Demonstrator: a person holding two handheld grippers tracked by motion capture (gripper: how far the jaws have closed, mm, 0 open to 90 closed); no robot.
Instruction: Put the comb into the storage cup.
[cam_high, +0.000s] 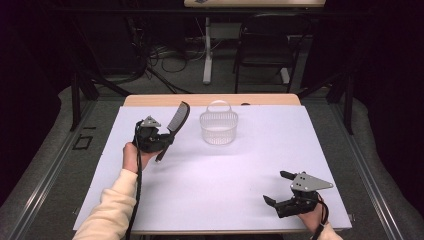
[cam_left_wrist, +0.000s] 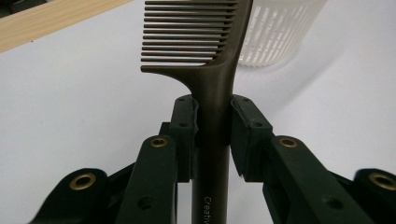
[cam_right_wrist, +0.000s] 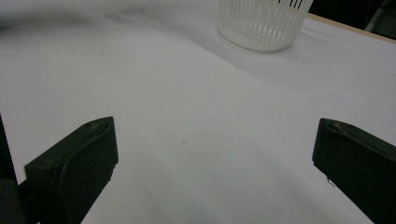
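White sheeting covers the counter (cam_high: 225, 170), with dark floor, cables and a chair beyond its far edge. At the left, the left tongs (cam_high: 162, 141) pinch a dark comb (cam_high: 176, 123) by its handle; in the left gripper view both pads press against the handle (cam_left_wrist: 212, 140), and the toothed end rises above them, tilted toward the far side of the counter. A white slotted basket (cam_high: 218, 127) with a handle stands just to the right of the comb, near the counter's far edge. At the near right corner, the right tongs (cam_high: 279, 187) rest low over the sheet, spread wide with nothing between them, well apart from the basket.
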